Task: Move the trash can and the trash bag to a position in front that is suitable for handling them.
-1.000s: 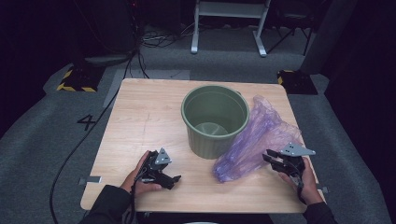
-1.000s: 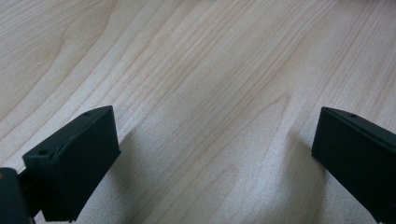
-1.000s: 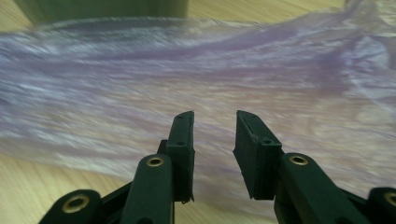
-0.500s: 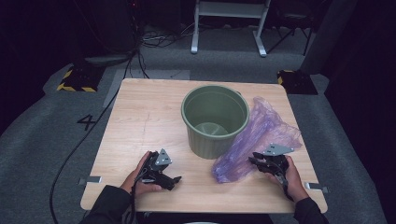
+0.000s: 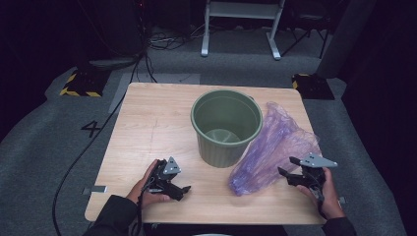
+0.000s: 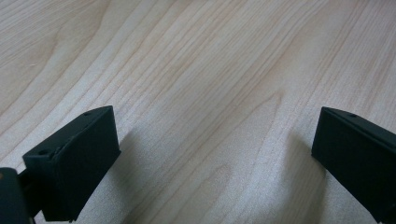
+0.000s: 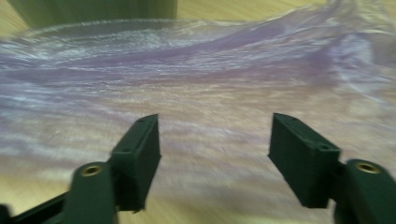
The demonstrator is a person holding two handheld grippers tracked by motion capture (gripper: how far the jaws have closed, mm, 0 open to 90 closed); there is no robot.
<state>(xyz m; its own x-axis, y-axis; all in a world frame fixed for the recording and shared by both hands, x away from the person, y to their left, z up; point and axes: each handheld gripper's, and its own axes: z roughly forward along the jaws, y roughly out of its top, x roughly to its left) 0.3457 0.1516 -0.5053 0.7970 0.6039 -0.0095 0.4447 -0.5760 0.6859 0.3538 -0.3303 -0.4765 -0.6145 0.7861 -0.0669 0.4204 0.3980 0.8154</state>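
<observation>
Bag (image 5: 278, 152), thin purple plastic, lies crumpled on the surface (image 5: 157, 118) just to the right of the bucket (image 5: 226, 127), its upper part leaning against the bucket's side and its lower end spreading toward the near edge. The bucket is green, upright and open-topped, standing near the middle of the surface.

The right gripper (image 5: 287, 176) sits at the bag's lower right edge, pointing left at the plastic, held by the right hand (image 5: 327, 194). Its jaws have just been opening and now stand well apart; nothing is pinched between them. In the right gripper view (image 7: 215, 154) the wrinkled purple film stretches across just beyond the jaw tips, with a strip of the bucket's green wall above it. That view is blurred, so whether the tips touch the plastic cannot be told.

The left gripper (image 5: 179, 191) rests low over the near left part of the surface, well apart from the bucket and bag, held by the left hand (image 5: 147, 184). Its jaws are wide apart, with bare wood grain between them in the left gripper view (image 6: 215, 154).
</observation>
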